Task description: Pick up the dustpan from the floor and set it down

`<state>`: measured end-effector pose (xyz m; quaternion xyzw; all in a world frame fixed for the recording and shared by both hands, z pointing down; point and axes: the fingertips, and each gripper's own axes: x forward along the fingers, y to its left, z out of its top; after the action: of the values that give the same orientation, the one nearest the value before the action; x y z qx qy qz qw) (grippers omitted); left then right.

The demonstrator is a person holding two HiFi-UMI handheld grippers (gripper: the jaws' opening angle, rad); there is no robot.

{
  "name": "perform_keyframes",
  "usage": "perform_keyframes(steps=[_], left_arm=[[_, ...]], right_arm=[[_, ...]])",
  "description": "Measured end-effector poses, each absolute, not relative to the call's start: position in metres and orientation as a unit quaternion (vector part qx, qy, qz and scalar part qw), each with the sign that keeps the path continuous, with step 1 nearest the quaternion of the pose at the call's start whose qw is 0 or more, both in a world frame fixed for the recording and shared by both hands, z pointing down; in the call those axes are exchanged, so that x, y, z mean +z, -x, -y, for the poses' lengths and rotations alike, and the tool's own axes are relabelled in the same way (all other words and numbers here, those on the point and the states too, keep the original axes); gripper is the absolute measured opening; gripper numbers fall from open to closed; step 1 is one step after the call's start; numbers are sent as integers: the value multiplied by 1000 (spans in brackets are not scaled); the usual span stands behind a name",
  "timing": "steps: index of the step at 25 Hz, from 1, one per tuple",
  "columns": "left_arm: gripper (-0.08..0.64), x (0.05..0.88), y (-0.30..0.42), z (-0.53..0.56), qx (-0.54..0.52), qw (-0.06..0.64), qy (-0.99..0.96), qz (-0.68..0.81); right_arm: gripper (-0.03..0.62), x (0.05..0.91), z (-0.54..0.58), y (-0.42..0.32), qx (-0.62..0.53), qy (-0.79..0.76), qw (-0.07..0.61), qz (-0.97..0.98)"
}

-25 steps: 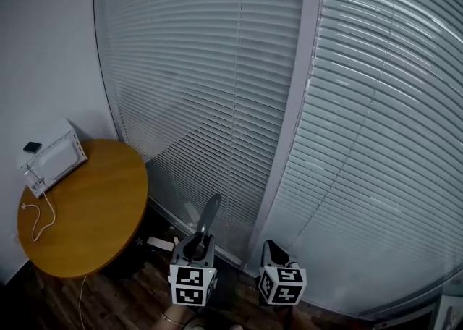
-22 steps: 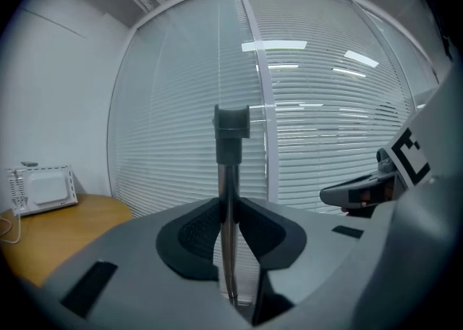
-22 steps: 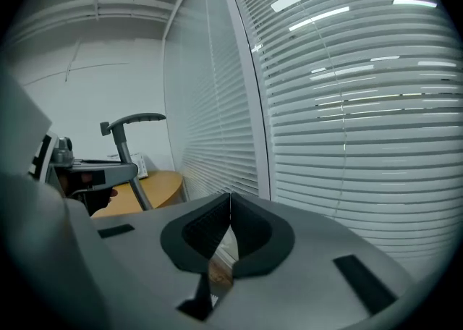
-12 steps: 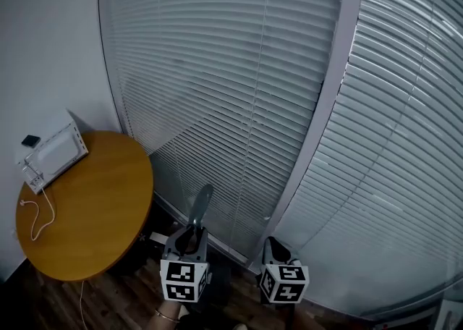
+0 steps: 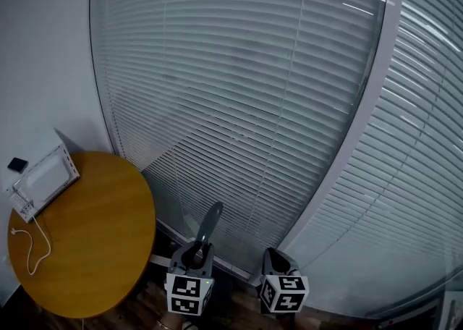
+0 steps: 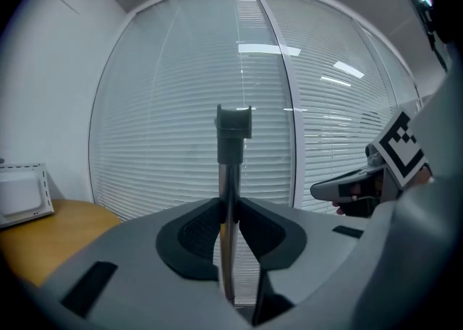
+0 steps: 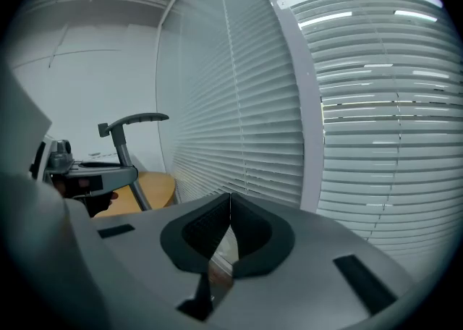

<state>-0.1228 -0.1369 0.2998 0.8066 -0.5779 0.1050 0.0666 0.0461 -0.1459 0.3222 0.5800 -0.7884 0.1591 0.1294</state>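
Both jaws of my left claw (image 6: 230, 231) are clamping the metal shaft of the dustpan handle (image 6: 230, 169), which is standing upright between them and ending in a grey plastic grip above. I am seeing only the handle; the pan itself is lying out of sight below the claw in every view. My right claw (image 7: 230, 223) is hanging just beside the left, jaws pressed together with nothing between them.

From the head view, the left claw (image 5: 195, 252) and the right claw (image 5: 275, 260) are sitting side by side low in the frame, with the handle (image 5: 208, 223) leaning up toward the blinds (image 5: 253, 104). Those slatted blinds are filling everything ahead (closed, so I am getting no view through them), and a pale window post (image 5: 362, 140) is running up to the right. A round wooden table (image 5: 94, 249) is crowding in close on the left. On it a white box (image 5: 43, 180) is sitting at the far edge, with a white cable (image 5: 29, 245) trailing across the top. Dark wooden floor (image 5: 137, 310) is showing beneath the table's edge.
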Motion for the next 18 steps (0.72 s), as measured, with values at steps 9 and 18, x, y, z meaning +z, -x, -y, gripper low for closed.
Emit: perform_keyframes(steps=[9,18], left_arm=[[89,307,152,151,110,83,-827,545],[89,339,173,164,125,89,-822,549]], right_arm=[[32,324,154,-20,164,-626,126,752],[32,367,171,17,186,-615,159,750]])
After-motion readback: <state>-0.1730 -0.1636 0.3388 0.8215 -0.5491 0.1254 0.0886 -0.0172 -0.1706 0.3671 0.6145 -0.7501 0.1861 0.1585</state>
